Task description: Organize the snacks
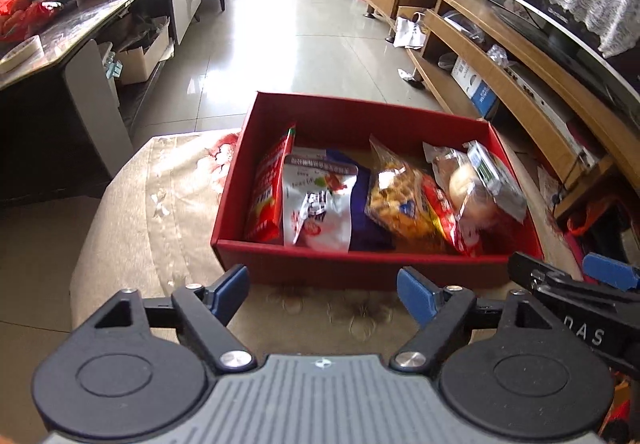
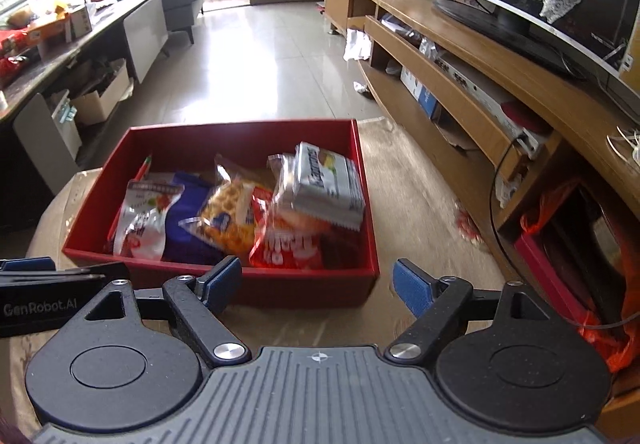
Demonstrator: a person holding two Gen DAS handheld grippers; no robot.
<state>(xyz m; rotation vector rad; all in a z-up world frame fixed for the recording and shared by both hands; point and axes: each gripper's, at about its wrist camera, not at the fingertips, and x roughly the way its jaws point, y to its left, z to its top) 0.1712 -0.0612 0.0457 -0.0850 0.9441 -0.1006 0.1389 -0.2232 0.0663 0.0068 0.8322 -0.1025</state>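
Observation:
A red cardboard box [image 1: 304,256] [image 2: 360,172] sits on a beige floral cloth and holds several snack packs. Among them are a red pouch [image 1: 268,192], a white pack [image 1: 316,204] [image 2: 140,220], a clear bag of yellow snacks [image 1: 400,200] [image 2: 232,216] and a silver pack [image 1: 492,176] [image 2: 328,180]. My left gripper [image 1: 323,294] hangs open just in front of the box's near wall, nothing between its blue pads. My right gripper [image 2: 318,288] is open too, near the box's front right corner, and empty. Each gripper shows at the edge of the other's view.
The cloth-covered table [image 1: 160,212] drops off to the left and front. A dark side table [image 1: 92,16] with clutter stands at the left, a wooden TV cabinet [image 2: 480,56] with a television [image 2: 540,4] at the right. Tiled floor [image 1: 288,28] lies beyond the box.

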